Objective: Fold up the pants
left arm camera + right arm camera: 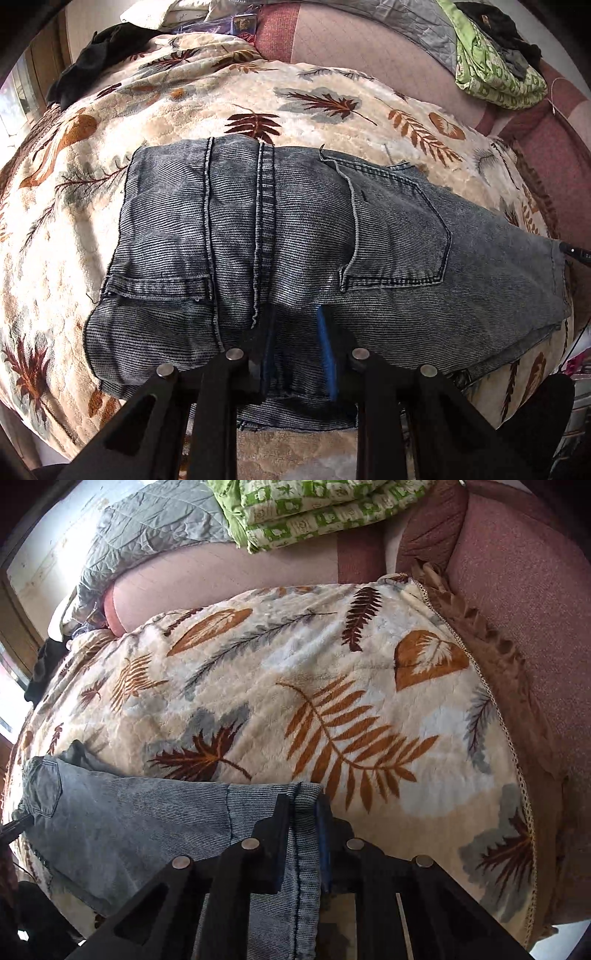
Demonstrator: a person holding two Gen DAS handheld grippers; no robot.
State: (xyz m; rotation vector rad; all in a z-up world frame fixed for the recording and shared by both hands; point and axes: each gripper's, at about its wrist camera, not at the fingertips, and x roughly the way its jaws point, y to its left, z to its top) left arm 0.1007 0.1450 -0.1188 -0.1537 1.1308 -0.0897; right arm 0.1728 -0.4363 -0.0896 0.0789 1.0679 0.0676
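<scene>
Grey-blue denim pants (295,236) lie folded on a leaf-patterned blanket (332,107), back pocket (399,236) facing up. My left gripper (299,332) sits at the near edge of the pants, its blue-padded fingers (327,350) closed on a fold of denim. In the right wrist view the pants (140,812) stretch to the left, and my right gripper (303,812) is shut on a denim edge that runs between its fingers. The blanket (295,672) lies beyond.
A pink sofa back (517,590) borders the blanket. A green patterned cloth (495,70) and a grey quilt (155,531) lie on it. A black garment (99,59) rests at the blanket's far left corner.
</scene>
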